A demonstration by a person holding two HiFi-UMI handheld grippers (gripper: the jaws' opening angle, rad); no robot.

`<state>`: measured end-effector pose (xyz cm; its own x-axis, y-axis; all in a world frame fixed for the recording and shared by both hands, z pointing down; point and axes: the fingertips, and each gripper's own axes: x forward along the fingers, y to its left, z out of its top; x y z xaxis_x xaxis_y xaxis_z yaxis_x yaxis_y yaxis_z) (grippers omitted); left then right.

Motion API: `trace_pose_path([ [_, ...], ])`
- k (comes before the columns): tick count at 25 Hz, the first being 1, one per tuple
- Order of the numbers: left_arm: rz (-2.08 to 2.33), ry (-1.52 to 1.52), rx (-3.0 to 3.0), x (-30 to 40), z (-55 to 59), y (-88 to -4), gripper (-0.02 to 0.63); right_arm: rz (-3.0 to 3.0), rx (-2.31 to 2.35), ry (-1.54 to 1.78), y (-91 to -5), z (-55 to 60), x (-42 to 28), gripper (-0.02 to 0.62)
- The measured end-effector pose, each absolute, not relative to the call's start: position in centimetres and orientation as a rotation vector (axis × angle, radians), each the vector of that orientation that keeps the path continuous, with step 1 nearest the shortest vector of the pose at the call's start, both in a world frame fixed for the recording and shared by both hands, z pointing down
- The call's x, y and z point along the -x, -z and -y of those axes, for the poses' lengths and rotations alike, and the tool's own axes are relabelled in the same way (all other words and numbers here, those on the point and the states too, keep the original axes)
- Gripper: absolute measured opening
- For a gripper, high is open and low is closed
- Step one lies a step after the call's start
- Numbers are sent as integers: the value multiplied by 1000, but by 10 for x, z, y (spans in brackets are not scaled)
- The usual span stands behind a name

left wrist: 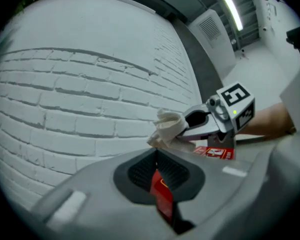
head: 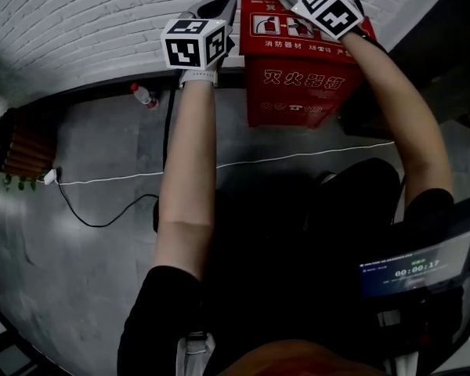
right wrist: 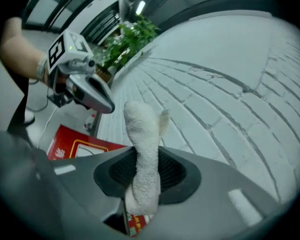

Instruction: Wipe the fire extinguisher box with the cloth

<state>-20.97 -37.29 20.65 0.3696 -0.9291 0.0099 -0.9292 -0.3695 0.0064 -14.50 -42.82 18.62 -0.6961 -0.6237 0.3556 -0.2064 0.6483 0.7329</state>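
Nearest in the head view, at the bottom of the frame, is the person's dark-clothed body, with a lit screen device [head: 411, 269] at the lower right. Both bare forearms reach up the frame.

The left gripper [left wrist: 156, 154] sits at the upper centre of the head view, over the left top corner of the fire extinguisher box [head: 298, 84]. Its jaws are drawn almost together and grip nothing. Only a thin slit is left, and the red of the box shows through it.

The right gripper [right wrist: 146, 156] is at the top edge, over the back of the box. Its jaws are clamped on the cloth [right wrist: 142, 134], a white towelling wad that sticks out past the tips. Whether the cloth touches the box I cannot tell.

The red box stands on the grey floor against the wall, in the upper centre-right of the head view. A white cable [head: 219, 165] runs across the floor in front of it. A small bottle [head: 143, 94] lies to the box's left, near the wall's foot. Farthest is the white brick wall [head: 86, 22], with a green plant [right wrist: 125, 41] along it.
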Motion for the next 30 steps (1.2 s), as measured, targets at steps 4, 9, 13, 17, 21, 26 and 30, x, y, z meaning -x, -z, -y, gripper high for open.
trace_pose_path([
  [4, 1752, -7, -2584, 209, 386, -217, 3, 1945, -500, 1148, -217, 442, 157, 101],
  [9, 1731, -44, -2592, 204, 395, -227, 3, 1810, -433, 1185, -247, 461, 166, 101],
  [13, 1734, -71, -2580, 205, 400, -235, 3, 1797, -372, 1108, -269, 469, 171, 100],
  [17, 1710, -82, -2592, 199, 399, -238, 3, 1848, -341, 991, -283, 470, 170, 93],
  [21, 1706, -79, -2580, 200, 395, -240, 3, 1904, -326, 900, -284, 464, 168, 94],
  [26, 1702, -85, -2584, 195, 384, -239, 3, 1900, -293, 890, -287, 445, 163, 94],
  [30, 1709, -82, -2587, 192, 372, -235, 3, 1901, -260, 872, -288, 427, 161, 94],
])
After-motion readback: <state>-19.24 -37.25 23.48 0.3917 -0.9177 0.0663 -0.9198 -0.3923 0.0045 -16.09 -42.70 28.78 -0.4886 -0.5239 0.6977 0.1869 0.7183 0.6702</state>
